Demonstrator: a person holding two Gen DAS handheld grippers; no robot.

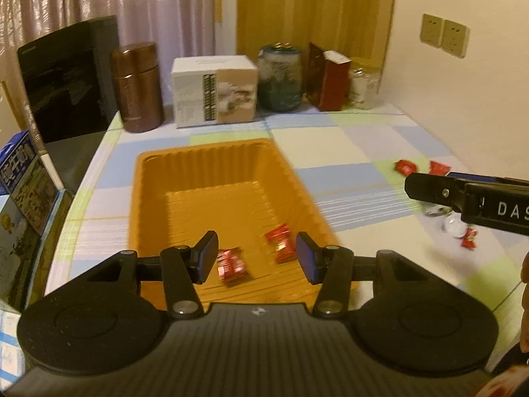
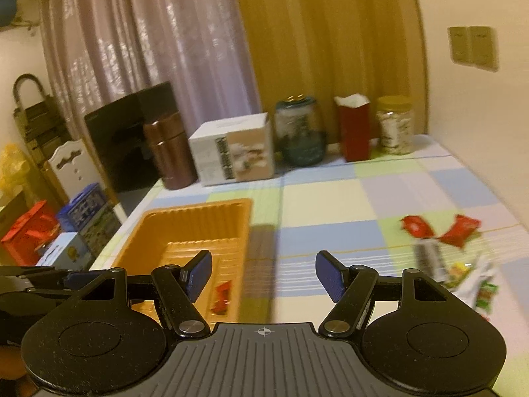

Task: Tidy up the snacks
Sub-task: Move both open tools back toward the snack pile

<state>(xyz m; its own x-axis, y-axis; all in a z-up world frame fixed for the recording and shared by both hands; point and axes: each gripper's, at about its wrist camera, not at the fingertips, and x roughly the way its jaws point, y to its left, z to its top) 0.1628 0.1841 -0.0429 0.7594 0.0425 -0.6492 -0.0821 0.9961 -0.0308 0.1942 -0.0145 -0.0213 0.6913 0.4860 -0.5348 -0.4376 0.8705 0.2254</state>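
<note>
An orange ribbed tray (image 1: 198,152) lies on the checked tablecloth. Two red snack packets (image 1: 232,264) (image 1: 281,243) rest on its floor near the front. My left gripper (image 1: 257,254) hovers above them, open, with nothing between its blue pads. More red packets (image 1: 406,167) (image 2: 461,230) lie on the cloth to the right, beside a mixed pile of green and white packets (image 2: 479,284). My right gripper (image 2: 264,274) is open and empty over the tray's right rim (image 2: 246,231). In the left wrist view, one of its fingers (image 1: 426,187) reaches in from the right.
Along the back edge stand a brown flask (image 1: 137,86), a white box (image 1: 215,91), a glass jar (image 1: 280,77), a red carton (image 1: 332,81) and a plastic jar (image 2: 395,125). A black appliance (image 1: 66,76) and blue cartons (image 1: 26,178) sit at left.
</note>
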